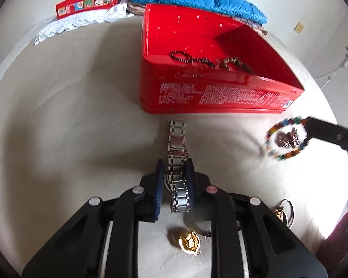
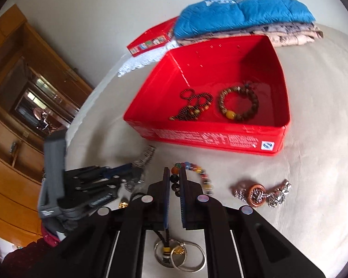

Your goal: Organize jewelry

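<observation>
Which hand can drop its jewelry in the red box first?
Probably the right. Its hand-held gripper is shut on the colorful bead bracelet, already lifted beside the red tin. The left hand-held gripper grips the silver watch band, which lies on the bed.

**Both grippers clamped, pointing down**

Left gripper [image 1: 175,180] pointed steeply down, fingers [image 1: 159,176] nearly together, pinching the metal watch band [image 1: 177,162]. Right gripper [image 2: 175,180] angled down, fingers [image 2: 166,180] clamped on the multicolour bead bracelet [image 2: 192,173], held off the bed.
</observation>
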`<move>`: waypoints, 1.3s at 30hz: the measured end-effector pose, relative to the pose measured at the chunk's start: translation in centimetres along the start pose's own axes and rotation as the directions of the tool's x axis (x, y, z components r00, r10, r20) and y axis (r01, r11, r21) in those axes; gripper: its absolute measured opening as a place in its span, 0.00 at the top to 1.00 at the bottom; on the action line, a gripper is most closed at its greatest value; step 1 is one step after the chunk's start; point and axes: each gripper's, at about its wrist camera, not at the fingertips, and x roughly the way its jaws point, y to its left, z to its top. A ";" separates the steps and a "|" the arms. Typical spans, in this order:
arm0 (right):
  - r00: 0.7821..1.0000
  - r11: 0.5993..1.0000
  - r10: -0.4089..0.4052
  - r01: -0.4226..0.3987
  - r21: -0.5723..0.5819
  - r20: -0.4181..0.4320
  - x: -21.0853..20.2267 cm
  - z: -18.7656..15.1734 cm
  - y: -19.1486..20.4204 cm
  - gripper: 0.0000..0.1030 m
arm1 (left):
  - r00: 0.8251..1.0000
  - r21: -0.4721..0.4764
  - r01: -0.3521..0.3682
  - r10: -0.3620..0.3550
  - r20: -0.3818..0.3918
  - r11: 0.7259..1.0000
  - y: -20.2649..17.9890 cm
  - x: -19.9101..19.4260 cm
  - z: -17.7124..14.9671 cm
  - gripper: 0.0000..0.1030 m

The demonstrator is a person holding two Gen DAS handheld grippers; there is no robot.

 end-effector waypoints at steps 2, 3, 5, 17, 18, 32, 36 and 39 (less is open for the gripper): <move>1.000 1.000 0.002 -0.002 0.005 0.002 -0.3 -0.2 -0.1 0.93 | 1.000 -0.004 0.013 -0.013 0.022 1.000 0.1 -1.1 0.0 0.84; 1.000 1.000 0.002 -0.002 0.005 0.005 -0.4 -0.2 -0.1 0.93 | 0.999 -0.007 0.022 -0.022 0.032 1.000 0.2 -1.6 0.0 0.84; 1.000 1.000 0.000 0.000 0.001 0.015 -0.8 -0.1 0.0 0.93 | 0.998 -0.009 0.039 -0.038 0.056 0.999 0.2 -2.8 0.0 0.84; 0.994 0.999 -0.005 0.010 -0.042 0.109 -4.4 3.2 2.1 0.93 | 0.955 0.060 0.111 -0.123 0.271 0.992 -2.2 -11.1 3.5 1.00; 0.993 0.999 -0.006 0.011 -0.041 0.118 -4.6 3.7 2.2 0.93 | 0.953 0.061 0.105 -0.118 0.279 0.993 -2.5 -11.3 4.0 1.00; 0.998 1.000 0.006 -0.005 -0.019 0.062 -1.8 3.4 1.0 0.93 | 0.976 0.077 0.088 -0.070 -0.207 0.993 -3.7 -0.4 0.5 0.78; 0.998 1.000 0.009 -0.007 -0.027 0.067 -1.9 3.3 1.2 0.93 | 0.967 0.063 0.070 -0.052 -0.250 0.996 -4.5 1.4 0.3 0.62; 0.998 0.999 0.020 -0.018 -0.035 0.065 -1.8 3.1 1.4 0.93 | 0.962 0.060 0.052 -0.033 -0.271 0.997 -5.4 2.3 0.5 0.52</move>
